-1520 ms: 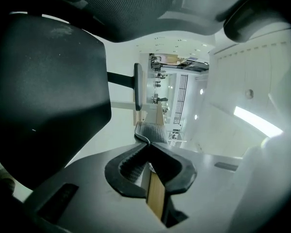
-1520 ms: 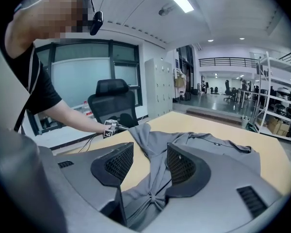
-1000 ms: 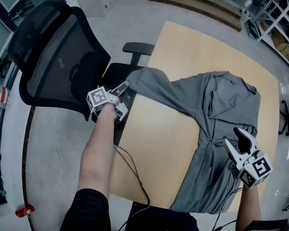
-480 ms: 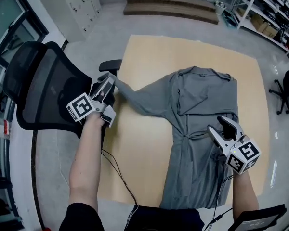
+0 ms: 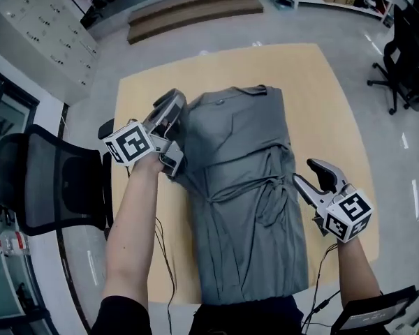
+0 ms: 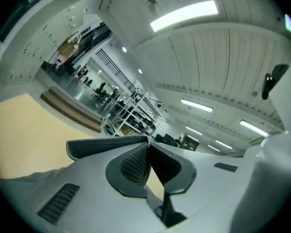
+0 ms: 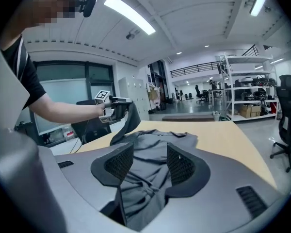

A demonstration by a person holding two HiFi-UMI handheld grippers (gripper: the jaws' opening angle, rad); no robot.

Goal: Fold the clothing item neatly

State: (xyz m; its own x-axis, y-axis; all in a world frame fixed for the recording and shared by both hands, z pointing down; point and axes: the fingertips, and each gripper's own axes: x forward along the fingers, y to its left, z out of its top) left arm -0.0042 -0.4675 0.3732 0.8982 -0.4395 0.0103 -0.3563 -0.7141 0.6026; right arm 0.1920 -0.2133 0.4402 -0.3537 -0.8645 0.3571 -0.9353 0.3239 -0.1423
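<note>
Left tool point(image 5: 170, 105), held level, arm outstretched, apparently clamps the grey sleeve point(image 7: 130, 116); right tool point(image 5: 309, 175) hovers, jaws apart.

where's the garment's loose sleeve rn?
The sleeve hangs pinched in the left gripper, above the left edge of the grey garment on the table, head view's left.

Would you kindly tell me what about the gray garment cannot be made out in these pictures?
- Hem of the garment: head view, covered by the person's dark top at the bottom edge.
- End of the sleeve: head view, hidden inside the shut left gripper.
- Most of the garment: left gripper view, blocked by that gripper's own body.
</note>
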